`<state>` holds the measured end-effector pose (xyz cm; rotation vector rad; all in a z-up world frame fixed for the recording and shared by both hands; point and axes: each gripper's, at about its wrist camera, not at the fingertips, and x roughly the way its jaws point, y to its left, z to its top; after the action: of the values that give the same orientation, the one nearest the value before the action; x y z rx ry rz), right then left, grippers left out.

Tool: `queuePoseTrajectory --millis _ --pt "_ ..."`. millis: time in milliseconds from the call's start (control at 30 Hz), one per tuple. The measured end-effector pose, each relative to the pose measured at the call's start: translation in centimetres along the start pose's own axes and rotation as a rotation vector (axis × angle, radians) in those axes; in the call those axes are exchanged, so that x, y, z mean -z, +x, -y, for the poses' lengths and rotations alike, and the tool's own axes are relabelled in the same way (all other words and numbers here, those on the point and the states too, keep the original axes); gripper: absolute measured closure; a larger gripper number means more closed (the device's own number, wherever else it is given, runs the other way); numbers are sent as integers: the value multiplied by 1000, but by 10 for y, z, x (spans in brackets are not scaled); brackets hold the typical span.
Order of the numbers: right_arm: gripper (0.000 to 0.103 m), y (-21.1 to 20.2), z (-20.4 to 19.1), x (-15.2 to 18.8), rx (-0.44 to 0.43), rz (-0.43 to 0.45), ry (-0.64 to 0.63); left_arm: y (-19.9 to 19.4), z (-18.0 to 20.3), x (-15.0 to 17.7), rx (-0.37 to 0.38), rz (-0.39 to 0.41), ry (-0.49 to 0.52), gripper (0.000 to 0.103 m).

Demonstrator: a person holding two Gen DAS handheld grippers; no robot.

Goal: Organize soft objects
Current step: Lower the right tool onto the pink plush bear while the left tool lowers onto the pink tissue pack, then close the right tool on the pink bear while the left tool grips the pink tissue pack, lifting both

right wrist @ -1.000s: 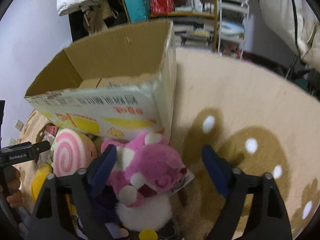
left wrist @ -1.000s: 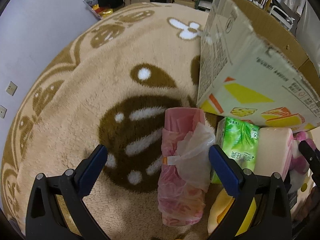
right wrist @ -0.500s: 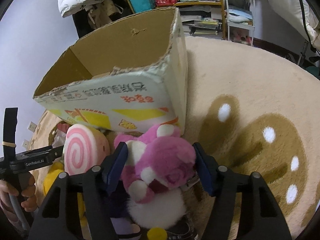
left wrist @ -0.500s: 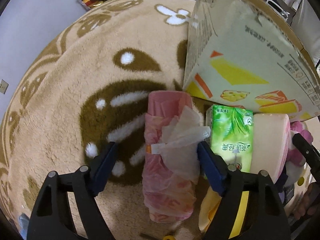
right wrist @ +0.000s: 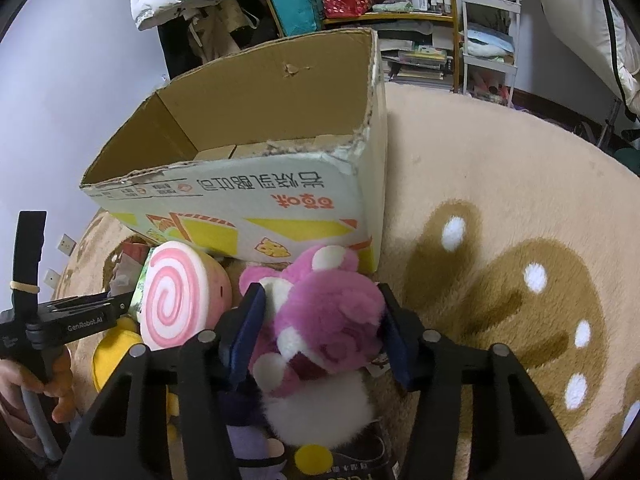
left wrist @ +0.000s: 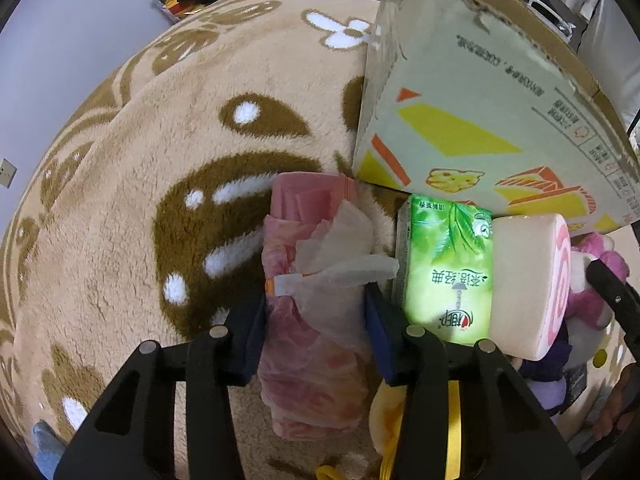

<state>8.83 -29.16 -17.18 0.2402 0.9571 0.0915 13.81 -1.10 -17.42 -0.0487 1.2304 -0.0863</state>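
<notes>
- Pink plastic bag roll (left wrist: pixel 316 320) lies on the plush rug (left wrist: pixel 132 184), now pinched between the blue pads of the left gripper (left wrist: pixel 316 312); one second ago the pads stood wide on either side, half a second ago they were narrower, now both press the bag's sides.
- Loose clear flap and white-orange tag of the bag stick out just above the left pads.
- Green tissue pack (left wrist: pixel 448 268) just right of the bag, touching the pink swirl roll cushion (left wrist: pixel 524 280); both sit against the base of the cardboard box (left wrist: pixel 480 92). Both in the same places as before.
- Right gripper (right wrist: pixel 320 328) has closed in too: a second ago wide around the pink plush toy (right wrist: pixel 332 320), now both pads squeeze the toy's head.
- Plush toy sits on the rug at the front corner of the box (right wrist: pixel 256 152), beside the swirl cushion (right wrist: pixel 172 296).
- Box is open-topped, and the visible part of its interior holds nothing.
- Yellow soft item (right wrist: pixel 112 352) partly hidden under the cushion; a purple plush (right wrist: pixel 248 436) below the pink toy, mostly covered.
- Left gripper body (right wrist: pixel 68 320) visible at the left edge of the right view, held by a hand (right wrist: pixel 24 388).
</notes>
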Motion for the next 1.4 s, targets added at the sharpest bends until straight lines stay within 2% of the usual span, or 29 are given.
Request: queuePoseTrajectory --millis 67,200,300,567,800,967,1267,1400 --pt "47 -2 3 3 -2 5 0 -5 0 3 8 10 -7 62" --pt "48 -7 3 6 19 20 5 -21 -4 1 -7 74 -8 76" --pt "51 -11 -1 8 22 31 -8 -21 -6 1 22 53 -15 81" --pt "56 -17 0 8 17 52 2 -37 -1 6 29 85 1 86" --pt "57 -40 -5 8 21 120 -10 -70 2 11 35 180 13 86" --pt "57 -60 -9 8 3 173 -15 -100 0 17 40 281 14 86" --pt "57 -112 -20 12 -15 331 -42 -163 3 27 47 539 36 86" --pt "57 -133 -27 6 -26 414 -56 -184 13 22 8 616 71 86"
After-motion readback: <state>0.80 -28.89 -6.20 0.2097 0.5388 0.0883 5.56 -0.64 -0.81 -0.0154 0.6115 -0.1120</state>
